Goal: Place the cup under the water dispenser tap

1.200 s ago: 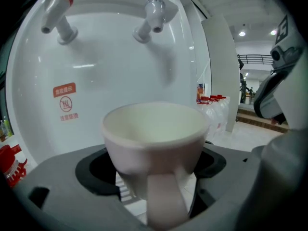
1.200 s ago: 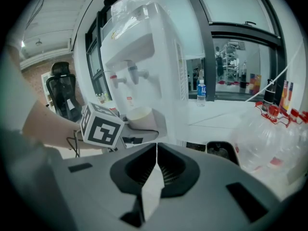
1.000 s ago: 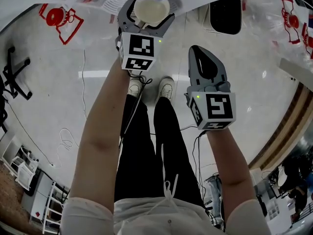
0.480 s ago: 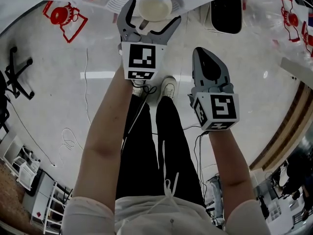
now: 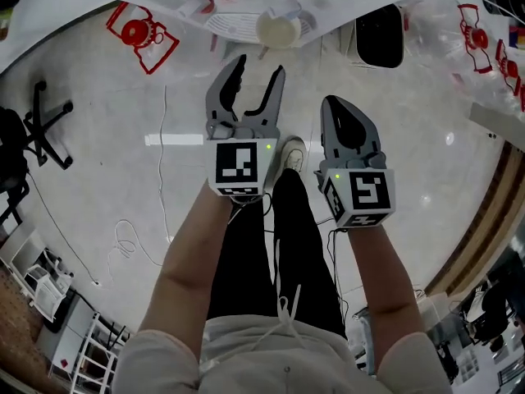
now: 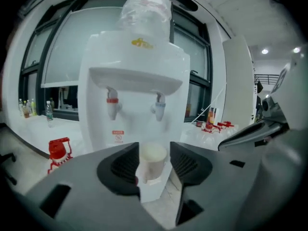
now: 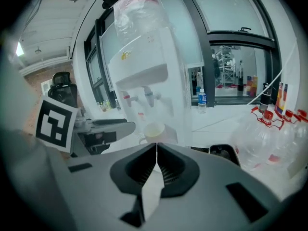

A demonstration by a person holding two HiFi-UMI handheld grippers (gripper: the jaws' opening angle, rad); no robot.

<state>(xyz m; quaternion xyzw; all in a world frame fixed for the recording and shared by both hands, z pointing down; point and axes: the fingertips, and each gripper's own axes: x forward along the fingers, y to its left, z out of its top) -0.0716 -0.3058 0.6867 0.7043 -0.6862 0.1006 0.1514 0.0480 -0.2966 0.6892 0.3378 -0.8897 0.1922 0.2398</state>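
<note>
A pale cup [image 5: 279, 29] [image 6: 152, 161] stands free on the ledge of the white water dispenser [image 6: 137, 93], roughly below its blue tap [image 6: 159, 110]; a red tap [image 6: 112, 107] is to the left. My left gripper [image 5: 258, 68] [image 6: 154, 150] is drawn back from the cup. Its jaws are closing with nothing between them, and the cup shows beyond the gap. My right gripper [image 5: 335, 105] [image 7: 156, 150] is shut and empty, level with the left one. In the right gripper view the cup [image 7: 155, 130] sits under the dispenser [image 7: 144, 76].
Red-handled carriers [image 5: 139, 33] [image 6: 57, 150] and clear empty bottles [image 7: 274, 134] lie on the white surface around the dispenser. A black object [image 5: 379, 35] sits right of the cup. An office chair [image 5: 37, 130] stands at the left, cables trail on the floor.
The left gripper, which was around the cup, has pulled back toward the person and its jaws have narrowed. The cup stays at the dispenser. The right gripper shifted slightly.
</note>
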